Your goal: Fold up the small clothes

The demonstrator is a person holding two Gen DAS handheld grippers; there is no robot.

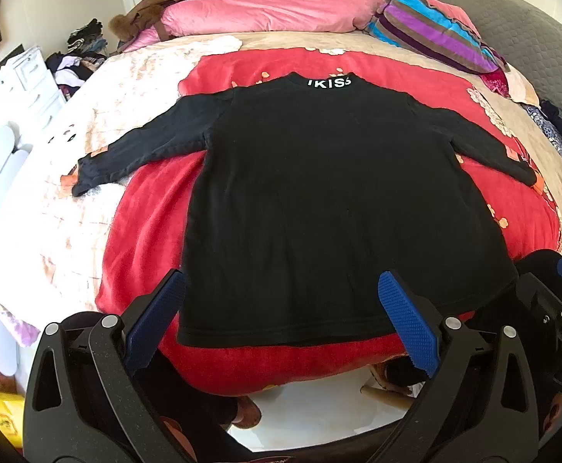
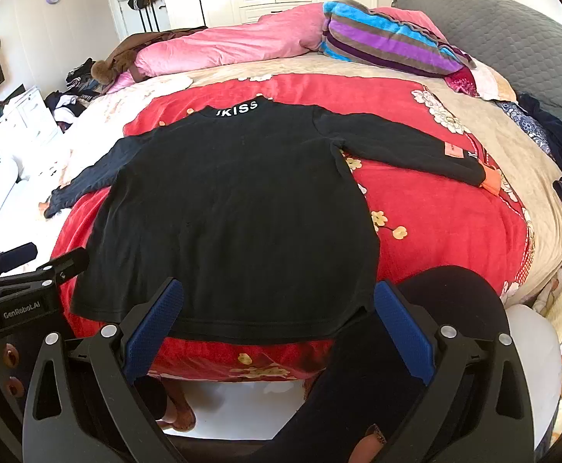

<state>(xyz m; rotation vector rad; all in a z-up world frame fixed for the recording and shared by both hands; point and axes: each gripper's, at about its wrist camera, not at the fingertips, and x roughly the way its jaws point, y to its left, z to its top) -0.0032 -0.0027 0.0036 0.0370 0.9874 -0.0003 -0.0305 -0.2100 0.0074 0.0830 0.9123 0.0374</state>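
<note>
**A:** Left tool (image 1: 284,308) and right tool (image 2: 277,308) are both spread wide with nothing between the blue pads. They hang side by side just off the foot edge of the bed (image 1: 134,88), over the hem of the black long-sleeve top (image 1: 319,193). In the right wrist view you can see the left one poking in at the left edge.

**B:** So which way does the top lie from them?

**A:** Straight ahead. It's spread flat, hem nearest the tools, collar with the white lettering (image 1: 330,81) at the far end, so its long axis runs away from both tools. Sleeves stick out sideways and a bit toward the hem, one each way. The left sleeve cuff (image 1: 88,173) is out on the left tool's side, and the right sleeve with the orange cuff (image 2: 491,179) is on the right tool's side. My guess is each tool takes its own side for the first fold inward, and neither really has to cross over.

**B:** Surface?

**A:** A red fleecy blanket with flowers (image 2: 435,208) over a pale bedspread, so soft and grippy. I'd expect the top to drag on it rather than slide.

**B:** And the room?

**A:** Bedroom. Pink duvet (image 1: 273,11) and a striped blanket (image 2: 389,42) are bunched at the far end, grey pillow (image 2: 504,27) to the right, white wardrobes behind, clothes piled off to the left. A person's dark trouser leg (image 2: 427,332) and slippered feet show below the tools.
</note>
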